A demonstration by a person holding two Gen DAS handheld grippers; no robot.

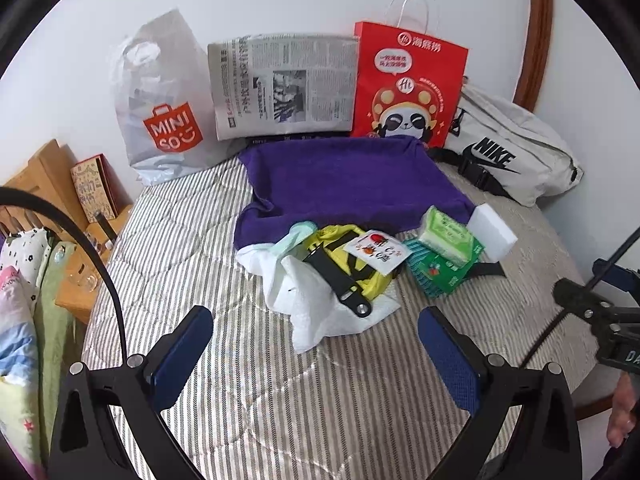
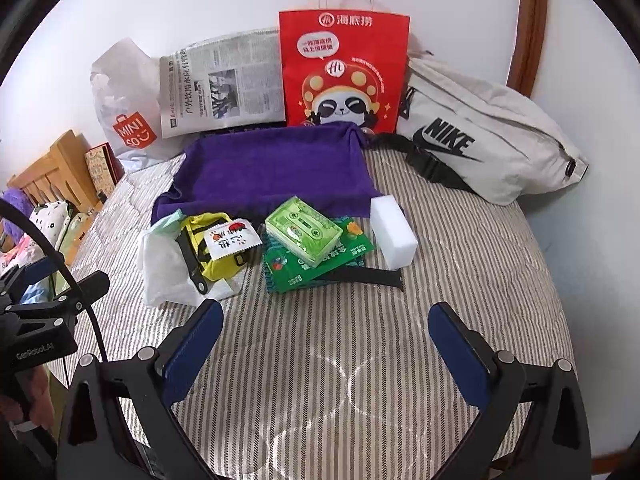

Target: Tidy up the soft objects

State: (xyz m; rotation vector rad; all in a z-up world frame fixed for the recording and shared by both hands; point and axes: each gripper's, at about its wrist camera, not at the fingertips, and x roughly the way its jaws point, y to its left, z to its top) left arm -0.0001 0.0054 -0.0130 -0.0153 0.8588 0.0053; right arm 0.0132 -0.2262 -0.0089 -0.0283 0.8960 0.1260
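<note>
Jaws on both our grippers, left gripper (image 1: pixel 316 344) & right gripper (image 2: pixel 326 340), spread wide, empty, w/ the soft pile at 12 o'clock: purple towel (image 2: pixel 272 168), white sponge (image 2: pixel 394 232), green tissue pack (image 2: pixel 304 232) on the bed (image 2: pixel 340 380).

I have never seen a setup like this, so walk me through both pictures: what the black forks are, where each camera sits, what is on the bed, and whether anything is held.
The black forks with blue pads are handheld grippers; a person carries one in each hand. Each picture comes from a camera on one gripper, looking forward along its fingers. The left gripper and the right gripper are both open and hold nothing.

On the striped bedcover lie a purple towel, a white cloth, a yellow pouch, green tissue packs and a white sponge block. Against the wall stand a Miniso bag, a newspaper, a red paper bag and a Nike waist bag.
</note>
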